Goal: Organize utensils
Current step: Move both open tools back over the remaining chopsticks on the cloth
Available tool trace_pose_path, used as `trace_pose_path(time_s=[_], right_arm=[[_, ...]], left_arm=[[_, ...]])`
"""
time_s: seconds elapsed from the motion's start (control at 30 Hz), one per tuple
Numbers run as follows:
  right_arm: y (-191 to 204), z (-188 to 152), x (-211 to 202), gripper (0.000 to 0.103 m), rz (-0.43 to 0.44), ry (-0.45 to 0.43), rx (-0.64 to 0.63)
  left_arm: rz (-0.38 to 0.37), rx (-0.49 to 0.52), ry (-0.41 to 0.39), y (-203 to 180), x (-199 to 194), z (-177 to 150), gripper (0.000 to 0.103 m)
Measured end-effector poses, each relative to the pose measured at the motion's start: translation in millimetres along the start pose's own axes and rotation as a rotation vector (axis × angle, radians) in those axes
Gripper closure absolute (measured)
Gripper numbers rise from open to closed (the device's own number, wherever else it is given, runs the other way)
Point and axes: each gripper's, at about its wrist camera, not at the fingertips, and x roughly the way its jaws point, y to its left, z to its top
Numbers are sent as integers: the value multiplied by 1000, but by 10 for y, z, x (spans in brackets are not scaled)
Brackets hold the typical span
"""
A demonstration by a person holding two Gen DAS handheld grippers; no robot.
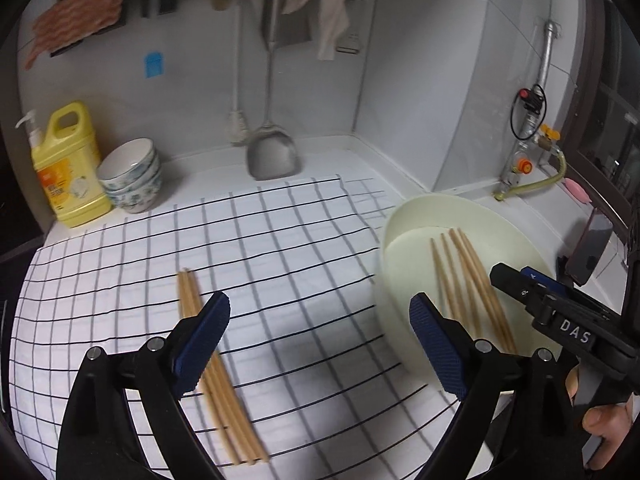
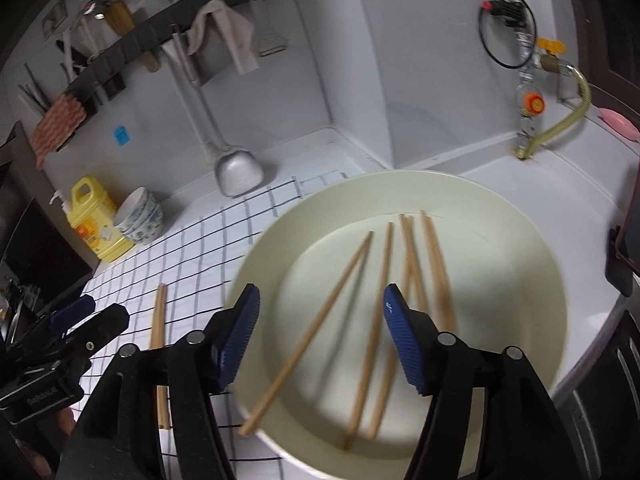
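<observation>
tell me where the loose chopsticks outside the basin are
In the left wrist view the chopsticks lie bundled on the checked cloth, left of the cream basin.

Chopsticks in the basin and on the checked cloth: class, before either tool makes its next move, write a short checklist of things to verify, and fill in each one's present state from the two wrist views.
1. Left tool open and holding nothing: ok.
2. Right tool open, no stick pinched: ok.
3. Bundle of chopsticks lying flat and together on the checked cloth: ok.
4. Loose chopsticks all inside the basin: not ok, one end pokes over the near rim.
5. Loose chopsticks lined up for a single pinch: not ok, they fan apart.
6. Number of sticks left in the basin: cannot tell, blurred and overlapping.
</observation>
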Motion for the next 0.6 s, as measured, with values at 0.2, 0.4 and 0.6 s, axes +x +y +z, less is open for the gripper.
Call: trace_pose_path(time_s=[0.2, 0.4, 0.6], right_arm=[[346, -65, -7, 37, 49, -21, -57], [620, -147, -29, 36, 83, -38, -109], [895, -272, 7, 31, 102, -36, -166]], left_arm=[[45, -22, -5, 326, -113, -136, 12], [73, -43, 4, 596, -176, -276, 11], [112, -70, -19, 884, -265, -391, 11]])
